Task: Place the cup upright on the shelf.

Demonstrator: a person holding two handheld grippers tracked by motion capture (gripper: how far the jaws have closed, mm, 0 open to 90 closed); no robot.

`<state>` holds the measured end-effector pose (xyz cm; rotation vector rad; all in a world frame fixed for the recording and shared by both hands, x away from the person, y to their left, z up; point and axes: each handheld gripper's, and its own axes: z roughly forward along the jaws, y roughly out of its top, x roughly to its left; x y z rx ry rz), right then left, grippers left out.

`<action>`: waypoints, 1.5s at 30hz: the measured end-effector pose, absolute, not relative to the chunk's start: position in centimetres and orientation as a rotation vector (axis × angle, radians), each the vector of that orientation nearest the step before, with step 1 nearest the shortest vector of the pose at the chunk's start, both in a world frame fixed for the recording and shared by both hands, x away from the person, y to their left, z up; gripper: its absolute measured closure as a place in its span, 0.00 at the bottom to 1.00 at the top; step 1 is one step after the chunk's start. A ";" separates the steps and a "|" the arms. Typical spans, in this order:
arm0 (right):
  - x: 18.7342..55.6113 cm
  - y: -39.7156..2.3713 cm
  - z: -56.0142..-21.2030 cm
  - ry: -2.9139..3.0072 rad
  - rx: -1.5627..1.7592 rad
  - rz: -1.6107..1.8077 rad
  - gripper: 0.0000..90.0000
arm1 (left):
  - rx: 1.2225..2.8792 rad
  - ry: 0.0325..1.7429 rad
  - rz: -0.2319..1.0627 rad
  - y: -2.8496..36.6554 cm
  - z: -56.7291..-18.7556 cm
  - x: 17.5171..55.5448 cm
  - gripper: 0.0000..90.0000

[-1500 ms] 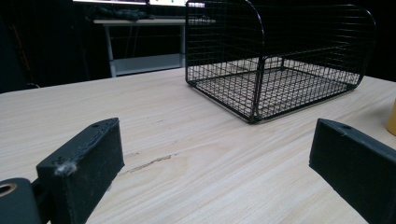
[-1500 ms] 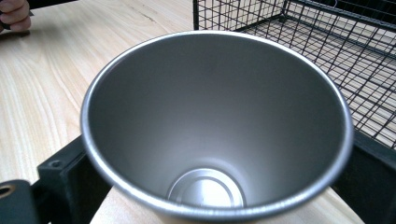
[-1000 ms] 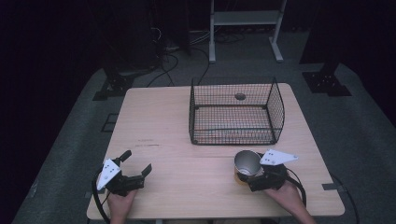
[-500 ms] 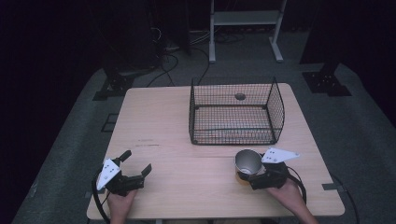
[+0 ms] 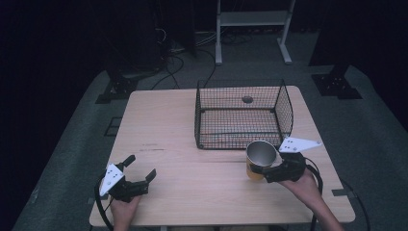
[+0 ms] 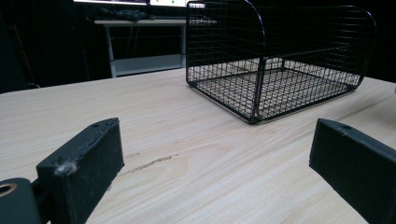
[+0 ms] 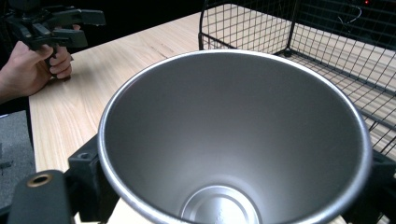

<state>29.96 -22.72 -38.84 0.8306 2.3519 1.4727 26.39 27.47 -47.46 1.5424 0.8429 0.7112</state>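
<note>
A shiny metal cup (image 5: 260, 155) with a yellowish lower body is held at the table's right front, just before the near wall of a black wire basket (image 5: 207, 113). My right gripper (image 5: 267, 169) is shut on the cup, one jaw on each side of it. In the right gripper view the cup (image 7: 233, 135) is empty, and its open mouth faces the camera between the jaws. My left gripper (image 5: 140, 167) rests open at the table's left front corner with nothing between its jaws (image 6: 219, 168). The basket (image 6: 280, 60) stands ahead of it to the right.
The light wooden table (image 5: 159, 125) has bare room left of the basket. A small dark round thing (image 5: 247, 99) lies at the basket's far side. Dark floor with cables and a white stand (image 5: 252, 21) lies beyond the table. The other hand holds the left gripper (image 7: 56, 21).
My right gripper has carried the cup a little forward, toward the basket's near wall. The left gripper has stayed where it was.
</note>
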 end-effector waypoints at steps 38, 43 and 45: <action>34.2 -21.4 -32.4 2.459 0.713 1.476 0.14 | 1.539 0.843 0.708 27.5 -47.5 26.4 0.03; 35.2 -20.7 -31.0 2.463 0.690 1.466 0.14 | 1.537 0.843 0.708 27.5 -47.5 26.4 0.03; 35.4 -20.5 -30.8 2.467 0.688 1.468 0.14 | 1.537 0.842 0.708 27.5 -47.5 26.4 0.03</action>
